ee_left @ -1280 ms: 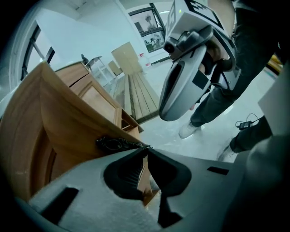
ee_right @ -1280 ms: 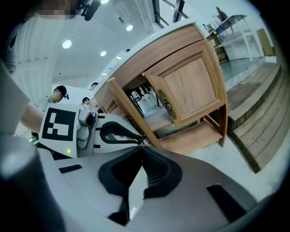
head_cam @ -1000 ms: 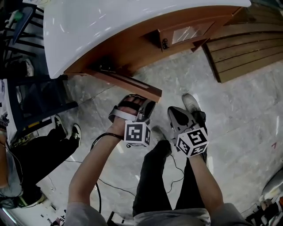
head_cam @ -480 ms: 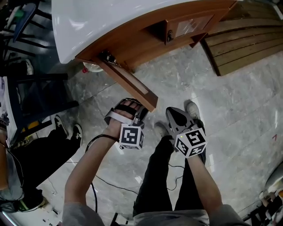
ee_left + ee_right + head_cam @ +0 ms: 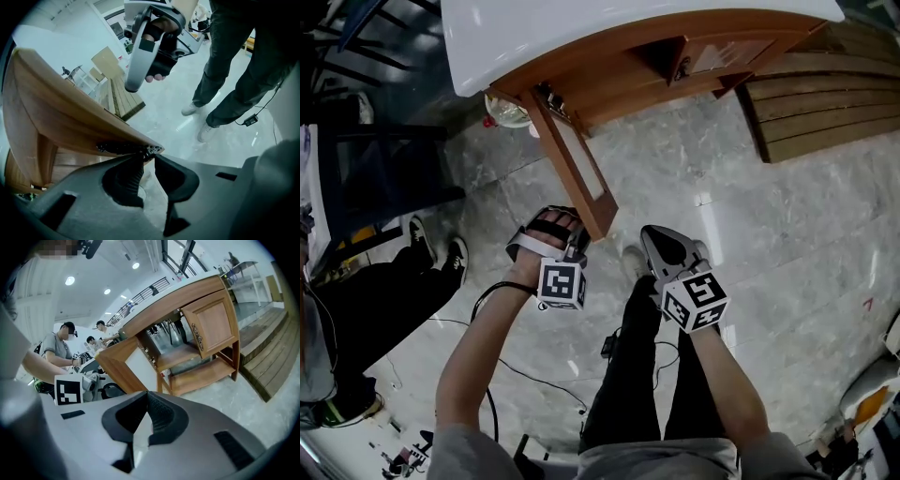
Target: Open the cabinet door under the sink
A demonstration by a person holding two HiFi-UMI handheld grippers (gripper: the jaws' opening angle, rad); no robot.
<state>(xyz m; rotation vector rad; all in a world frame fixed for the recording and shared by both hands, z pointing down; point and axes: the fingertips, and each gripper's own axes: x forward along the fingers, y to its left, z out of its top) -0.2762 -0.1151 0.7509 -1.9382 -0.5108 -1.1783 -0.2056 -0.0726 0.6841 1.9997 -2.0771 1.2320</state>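
Note:
Under the white sink counter stands a wooden cabinet. Its left door is swung wide open and points toward me. My left gripper is at the door's free edge. In the left gripper view the door fills the left side, and its dark ornate handle lies just past the fingertips. The left gripper is opening its jaws, floor shows through the gap, and the pads do not press on the handle. My right gripper hangs beside the door, shut and empty. The right door stays closed.
A wooden step platform lies right of the cabinet. A bystander's shoes and a dark frame are at the left. A cable trails on the marble floor. My own legs are below the grippers. People work at a table behind.
The left door has swung from a slant to pointing straight at me. My left gripper went leftward with its edge. The right gripper drifted a little left.

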